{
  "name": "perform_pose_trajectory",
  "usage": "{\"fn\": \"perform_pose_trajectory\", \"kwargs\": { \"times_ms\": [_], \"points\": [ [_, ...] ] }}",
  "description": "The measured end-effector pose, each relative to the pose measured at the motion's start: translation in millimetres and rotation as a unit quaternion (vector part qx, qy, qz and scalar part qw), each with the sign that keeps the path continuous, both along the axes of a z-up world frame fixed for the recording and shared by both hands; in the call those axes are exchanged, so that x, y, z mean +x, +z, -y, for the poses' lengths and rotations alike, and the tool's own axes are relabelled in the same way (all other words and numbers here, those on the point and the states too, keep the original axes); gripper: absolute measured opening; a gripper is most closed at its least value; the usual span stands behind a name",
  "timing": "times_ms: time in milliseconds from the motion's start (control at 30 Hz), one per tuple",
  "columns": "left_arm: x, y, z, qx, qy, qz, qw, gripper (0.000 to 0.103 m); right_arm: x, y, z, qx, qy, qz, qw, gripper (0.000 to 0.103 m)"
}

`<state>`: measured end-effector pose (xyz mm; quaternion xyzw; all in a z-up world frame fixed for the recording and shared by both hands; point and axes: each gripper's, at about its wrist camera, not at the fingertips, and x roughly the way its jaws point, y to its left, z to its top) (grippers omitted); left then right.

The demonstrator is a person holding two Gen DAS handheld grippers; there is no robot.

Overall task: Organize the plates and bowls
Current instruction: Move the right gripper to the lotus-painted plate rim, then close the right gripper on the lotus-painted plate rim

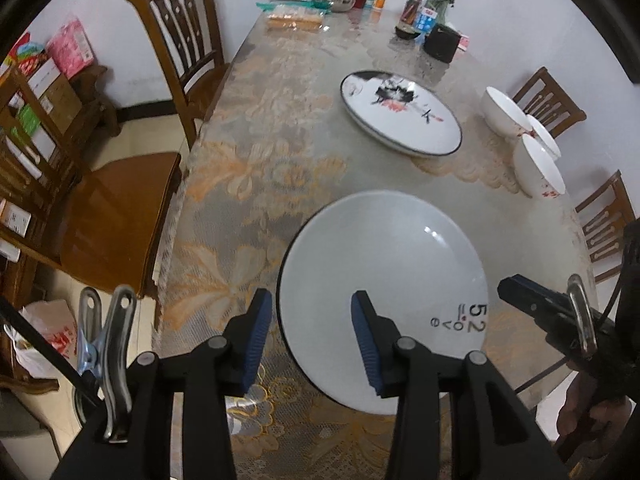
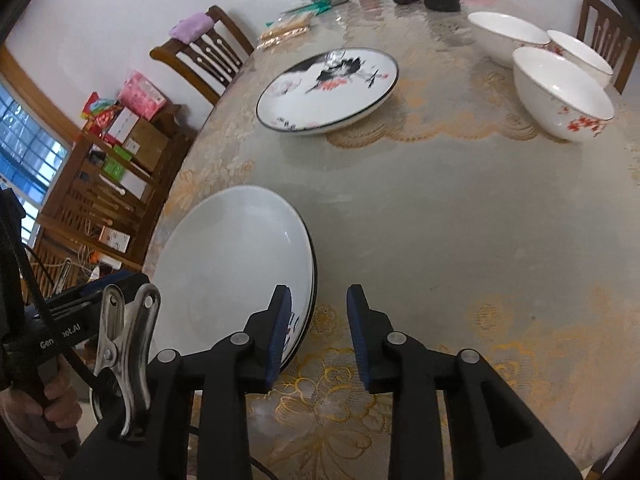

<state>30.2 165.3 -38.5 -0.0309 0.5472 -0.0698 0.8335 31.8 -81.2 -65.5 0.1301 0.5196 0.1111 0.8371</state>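
Your left tongs stand wide open with nothing between the pads, straddling the near left rim of the plain white plate on the counter. In this left wrist view one blue pad sits outside the rim and the other over the plate's face; whether either touches the glaze you cannot tell. Treat the plate as stiff, fairly heavy, glossy ceramic that will slip and chip, so take it at the rim with one pad above and one below. Near its right edge you can read "52" and small letters like "love". Farther off lies the painted plate, with ink-and-red decoration and brush characters too small to read, and three white bowls close together along the right edge. Your right tongs enter from the right, just beside the plain plate.

From the right wrist view, your right tongs are also open and empty, their left pad over the plain plate's near right rim. A second rim shows beneath, so this may be two plates stacked; expect more weight. The nearest bowl carries red blossom sprigs; thin-walled and slick, it is best pinched across the lip. The left tool's body reads "Gen…bot.AI", partly hidden by a steel clip.
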Motion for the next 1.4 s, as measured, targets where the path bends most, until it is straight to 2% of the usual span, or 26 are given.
{"fn": "perform_pose_trajectory", "kwargs": {
  "times_ms": [300,333,400,433,500,1000,1400],
  "points": [
    [50,20,9,-0.013,-0.015,0.001,0.9998,0.048,21,25,15,-0.007,-0.028,0.001,1.0,0.035],
    [55,21,10,-0.011,-0.016,0.002,0.9998,0.051,26,27,17,-0.008,-0.029,0.001,1.0,0.036],
    [69,21,16,-0.002,-0.023,0.006,0.9997,0.052,37,29,19,-0.009,-0.031,0.0,0.999,0.04],
    [74,21,19,0.003,-0.025,0.007,0.9997,0.052,42,29,20,-0.01,-0.031,0.0,0.999,0.046],
    [87,20,24,0.01,-0.026,0.007,0.9996,0.052,55,28,22,-0.013,-0.032,-0.002,0.999,0.048],
    [194,-8,55,0.028,-0.018,-0.013,0.9994,0.052,154,2,37,-0.01,-0.04,-0.02,0.999,0.048],
    [252,-37,64,0.03,-0.013,-0.031,0.999,0.052,214,-26,46,-0.002,-0.039,-0.034,0.999,0.048]
  ]
}}
